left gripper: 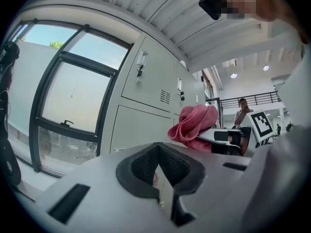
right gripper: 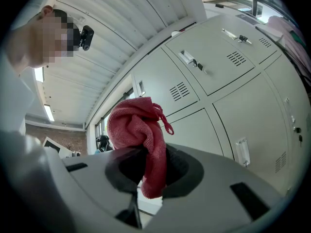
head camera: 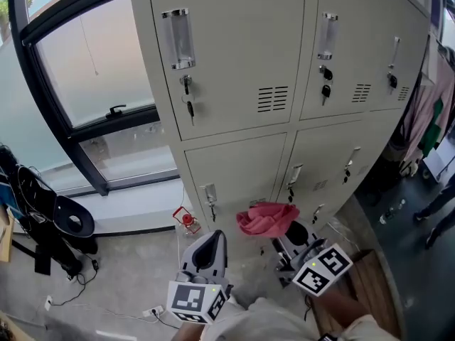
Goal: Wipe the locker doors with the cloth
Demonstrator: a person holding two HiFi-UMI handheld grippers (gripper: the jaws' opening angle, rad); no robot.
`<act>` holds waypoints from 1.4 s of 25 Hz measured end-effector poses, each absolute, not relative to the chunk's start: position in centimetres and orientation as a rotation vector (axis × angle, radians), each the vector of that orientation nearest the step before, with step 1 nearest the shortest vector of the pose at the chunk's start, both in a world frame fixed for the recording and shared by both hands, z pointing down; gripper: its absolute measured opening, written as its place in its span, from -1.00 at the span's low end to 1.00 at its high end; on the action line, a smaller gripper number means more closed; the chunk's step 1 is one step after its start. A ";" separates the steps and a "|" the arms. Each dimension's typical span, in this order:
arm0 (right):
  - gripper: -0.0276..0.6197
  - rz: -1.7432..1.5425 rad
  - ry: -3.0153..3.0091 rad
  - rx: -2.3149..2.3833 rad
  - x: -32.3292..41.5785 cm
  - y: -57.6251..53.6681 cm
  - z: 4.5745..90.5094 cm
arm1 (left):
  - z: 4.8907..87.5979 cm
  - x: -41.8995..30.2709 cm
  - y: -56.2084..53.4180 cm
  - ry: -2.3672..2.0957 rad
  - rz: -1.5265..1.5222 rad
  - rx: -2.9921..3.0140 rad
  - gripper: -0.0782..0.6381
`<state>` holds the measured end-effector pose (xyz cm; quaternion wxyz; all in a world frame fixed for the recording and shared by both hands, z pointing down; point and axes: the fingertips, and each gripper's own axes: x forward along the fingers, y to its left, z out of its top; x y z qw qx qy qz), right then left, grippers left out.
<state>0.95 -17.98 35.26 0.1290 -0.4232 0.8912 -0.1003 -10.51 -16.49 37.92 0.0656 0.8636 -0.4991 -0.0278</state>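
Left claw [head camera: 212,241] held low, close in front of the person, marker cube at its rear; its jaws were drawn together with nothing gripped between the dark pads [left gripper: 146,165]. Right claw [head camera: 290,239] just beside it, on its right and at much the same height, clenched on a pink-red cloth [head camera: 266,219]. The cloth [right gripper: 141,130] was bunched into a lump above the jaw tips, with one tail hanging down between the pads and a loose thread end curling off its side. From the left claw, the bundle [left gripper: 194,124] showed ahead and to the right. Directly beyond both claws stood the bank of pale grey locker doors [head camera: 234,48]. The cloth sat in front of the lower row [head camera: 238,170], near a small pull handle [head camera: 210,194]; whether the cloth touched the metal I could not tell. Above the claws, the upper doors carried clear handles [head camera: 179,38], keys [head camera: 187,85] hanging from the locks and slotted vents [head camera: 273,99]. A small red object [head camera: 187,221] lay on the floor at the foot of the lockers, ahead and left of the left claw; I could not tell what it was. Further left of the left claw, a dark-framed window [head camera: 85,84], with black gear [head camera: 43,222] heaped below it and a cable [head camera: 106,290] trailing over the grey floor. Far beyond the right claw's side, garments [head camera: 435,109] hung past the end of the lockers, and a seated person [left gripper: 241,114] showed in the distance.
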 end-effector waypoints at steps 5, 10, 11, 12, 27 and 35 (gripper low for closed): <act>-0.70 -0.282 2.620 -1.192 0.0 -18.8 34.8 | 37.7 -11.8 -16.2 -1.555 -0.097 2.570 -0.78; -0.70 -0.272 2.632 -1.147 -1.4 -20.0 34.3 | 38.1 -13.1 -16.3 -1.608 -0.089 2.538 -0.78; -0.70 -0.269 2.629 -1.138 -1.7 -20.3 34.0 | 38.0 -13.2 -16.6 -1.608 -0.091 2.536 -0.78; -0.70 -0.264 2.629 -1.129 -1.9 -20.5 33.7 | 38.0 -13.2 -16.8 -1.607 -0.092 2.539 -0.78; -0.70 -0.173 2.687 -1.010 -3.9 -24.3 26.7 | 32.9 -11.6 -21.5 -1.570 -0.088 2.656 -0.78; -0.70 -0.108 2.701 -0.978 -4.2 -25.8 21.3 | 28.7 -11.1 -23.3 -1.540 -0.118 2.706 -0.78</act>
